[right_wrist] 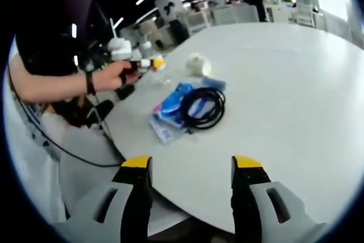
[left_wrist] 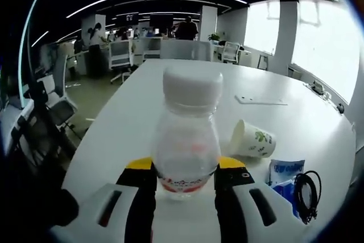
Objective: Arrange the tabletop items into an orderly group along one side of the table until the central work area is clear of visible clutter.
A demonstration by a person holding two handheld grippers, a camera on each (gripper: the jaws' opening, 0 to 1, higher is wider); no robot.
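Note:
A clear plastic bottle point(left_wrist: 187, 135) with a white cap and a red label stands upright between the yellow-tipped jaws of my left gripper point(left_wrist: 186, 166), which is shut on its lower body. To its right a paper cup point(left_wrist: 253, 139) lies on its side. A blue packet point(left_wrist: 285, 173) and a black coiled cable point(left_wrist: 307, 194) lie nearer the table edge. In the right gripper view my right gripper point(right_wrist: 191, 166) is open over the table edge. Ahead of it the cable point(right_wrist: 203, 106) rests on the packet point(right_wrist: 166, 115), with the cup point(right_wrist: 198, 65) behind.
The round white table point(right_wrist: 284, 83) stretches away bare on the far side. A flat white piece point(left_wrist: 260, 100) lies on it further back. A person's hand point(right_wrist: 111, 75) holds the left gripper point(right_wrist: 139, 62) at the table's edge. Office chairs point(left_wrist: 120, 55) and people stand behind.

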